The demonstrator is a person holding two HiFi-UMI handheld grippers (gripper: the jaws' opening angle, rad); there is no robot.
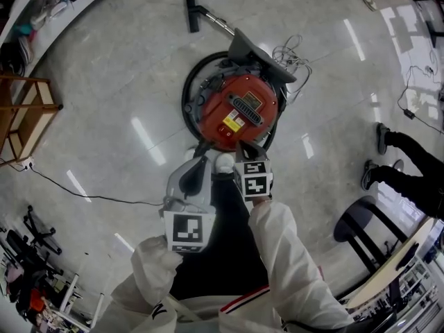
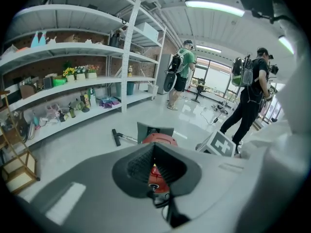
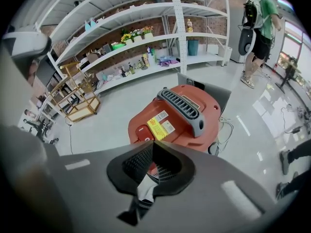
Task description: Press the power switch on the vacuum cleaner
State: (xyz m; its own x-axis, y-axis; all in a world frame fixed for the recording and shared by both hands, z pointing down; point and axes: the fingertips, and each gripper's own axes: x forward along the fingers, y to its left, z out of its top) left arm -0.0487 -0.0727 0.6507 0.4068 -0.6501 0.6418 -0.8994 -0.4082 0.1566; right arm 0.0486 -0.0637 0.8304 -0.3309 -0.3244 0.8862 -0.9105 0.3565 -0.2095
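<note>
The round red vacuum cleaner (image 1: 239,109) with a grey ribbed handle (image 3: 187,109) is stood on the pale polished floor (image 1: 118,75), ringed by its black hose (image 1: 187,92). Both tongs are held side by side over its near edge. The left tongs (image 2: 154,145) are closed on nothing, with the red body seen beyond their tips. The right tongs (image 3: 153,144) are likewise closed and empty. They are pointed towards the red oval power switch (image 3: 144,131), which lies just beyond their tips beside a yellow label (image 3: 158,125).

Left tool (image 2: 154,147) with jaws seemingly together, red vacuum cleaner (image 2: 160,139) just beyond on pale floor (image 2: 87,135).
</note>
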